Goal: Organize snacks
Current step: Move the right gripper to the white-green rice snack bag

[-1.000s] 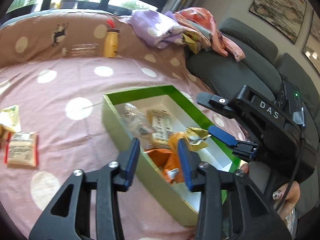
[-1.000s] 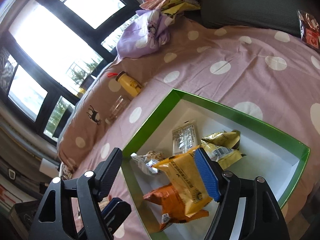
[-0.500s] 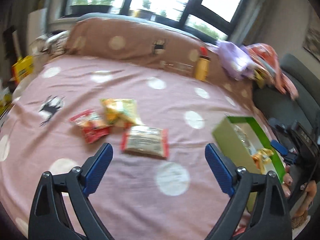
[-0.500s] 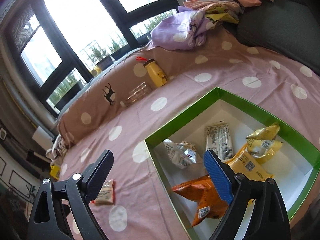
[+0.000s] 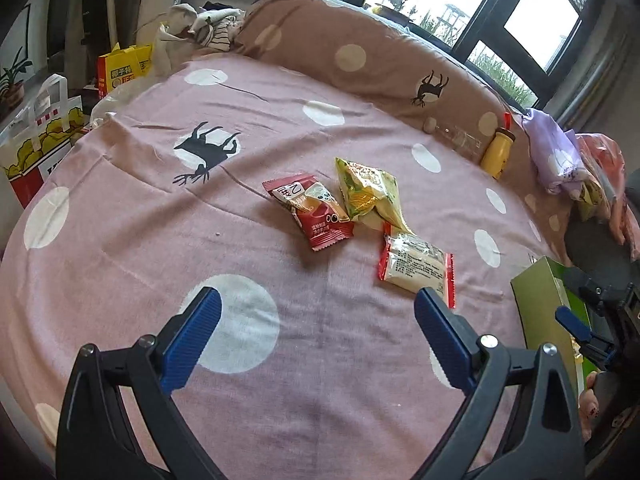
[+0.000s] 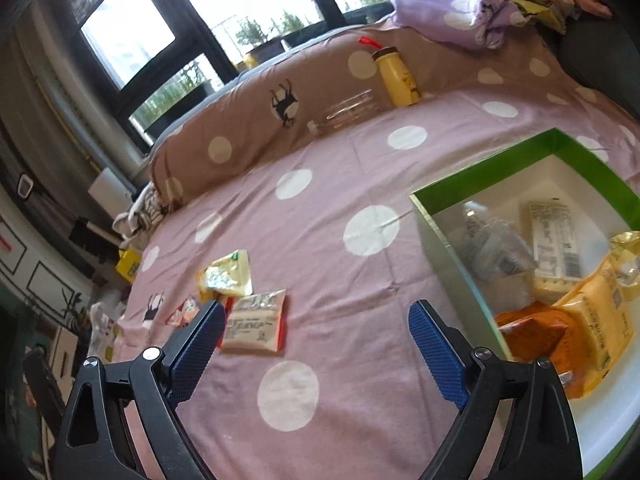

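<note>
- Both grippers hang tilted down over the bed; the left gripper [image 5: 318, 326] has just been opening and stands wide with nothing between its blue pads, only bedspread [image 5: 120, 240].
- Right gripper [image 6: 316, 334] likewise spread and empty, just beside the green box [image 6: 516, 156].
- Three loose snacks lie ahead: a red packet [image 5: 310, 210], a yellow-green bag [image 5: 370, 194] touching it, and a white red-edged packet [image 5: 416, 266] nearest the left jaws.
- Inside the box, an orange bag [image 6: 536, 330], a yellow bag [image 6: 600, 320] and a white packet [image 6: 554, 240]; a silvery item beside them is blurred.
- Box cut off at the frame edge.
- Pink polka-dot spread, brown pillow [image 5: 360, 52], yellow bottle [image 6: 396, 74], windows behind.
</note>
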The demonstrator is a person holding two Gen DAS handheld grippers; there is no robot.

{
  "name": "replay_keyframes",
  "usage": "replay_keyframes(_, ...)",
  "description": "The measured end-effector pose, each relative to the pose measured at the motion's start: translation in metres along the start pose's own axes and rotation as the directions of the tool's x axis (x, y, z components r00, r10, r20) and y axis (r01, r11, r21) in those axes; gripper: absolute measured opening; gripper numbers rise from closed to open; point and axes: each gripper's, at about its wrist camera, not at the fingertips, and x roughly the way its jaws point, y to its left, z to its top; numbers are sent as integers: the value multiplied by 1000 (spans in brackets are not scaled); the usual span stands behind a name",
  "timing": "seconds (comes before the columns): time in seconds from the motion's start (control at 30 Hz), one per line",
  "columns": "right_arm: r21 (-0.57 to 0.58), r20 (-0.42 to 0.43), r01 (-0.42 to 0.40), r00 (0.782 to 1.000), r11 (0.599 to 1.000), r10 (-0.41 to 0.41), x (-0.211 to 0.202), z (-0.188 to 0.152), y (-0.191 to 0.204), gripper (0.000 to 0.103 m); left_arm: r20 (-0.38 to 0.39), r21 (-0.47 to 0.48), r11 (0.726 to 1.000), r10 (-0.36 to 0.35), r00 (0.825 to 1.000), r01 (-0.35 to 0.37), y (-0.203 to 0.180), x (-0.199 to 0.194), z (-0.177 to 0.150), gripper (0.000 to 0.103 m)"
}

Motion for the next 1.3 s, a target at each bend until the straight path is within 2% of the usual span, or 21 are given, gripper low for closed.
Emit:
replay_keyframes(0.1, -14, -69, -10, 998, 1000, 9, 28, -2, 23, 93, 2, -28, 999, 24, 1000, -24, 10, 1, 4, 97)
replay_keyframes(0.27, -37, -136, 26, 990, 999, -31, 79, -5, 56, 93, 46, -55, 991, 120, 992, -118, 27, -9, 11, 97)
replay_keyframes(0.37, -73, -194, 27, 980, 997, -41, 112, 4, 81, 93, 54, -70, 991, 115, 992, -111, 36, -14, 15, 97)
replay_keyframes(0.53, -192, -214, 80, 969, 978, -121, 159, 21, 124, 93, 32, -114, 990, 91, 995, -87, 47, -13, 20, 97)
replay_keyframes(0.67, -219, -280, 56, 953, 974, -117, 189, 23, 140, 93, 39, -135, 988, 74, 996, -68, 49, -15, 24, 97)
replay_keyframes(0.73, -261, -279, 70, 949, 963, -145, 201, 21, 146, 93, 37, -142, 988, 70, 997, -64, 51, -15, 25, 97)
replay_keyframes(0.8, -289, -265, 118, 944, 950, -198, 206, 18, 145, 92, 32, -141, 987, 80, 996, -75, 51, -14, 25, 97)
replay_keyframes(0.87, -282, -257, 110, 948, 953, -186, 209, 15, 141, 88, 31, -137, 987, 86, 996, -81, 50, -13, 25, 97)
replay_keyframes(0.9, -277, -264, 113, 946, 954, -188, 211, 14, 137, 81, 32, -135, 988, 84, 996, -78, 50, -13, 25, 97)
replay_keyframes(0.97, -283, -245, 116, 951, 952, -189, 209, 15, 134, 74, 30, -131, 989, 79, 996, -75, 49, -13, 25, 97)
replay_keyframes(1.0, -290, -241, 119, 951, 949, -193, 207, 15, 134, 62, 29, -127, 989, 81, 996, -77, 48, -13, 24, 97)
replay_keyframes(1.1, -278, -242, 97, 956, 956, -168, 198, 16, 129, 51, 29, -109, 991, 77, 997, -73, 44, -13, 23, 97)
replay_keyframes(1.2, -209, -270, 58, 956, 976, -115, 185, 18, 119, 48, 26, -96, 993, 72, 997, -69, 41, -12, 21, 97)
replay_keyframes(1.3, -189, -246, 32, 966, 981, -79, 157, 19, 113, 48, 20, -87, 993, 85, 996, -83, 38, -10, 20, 97)
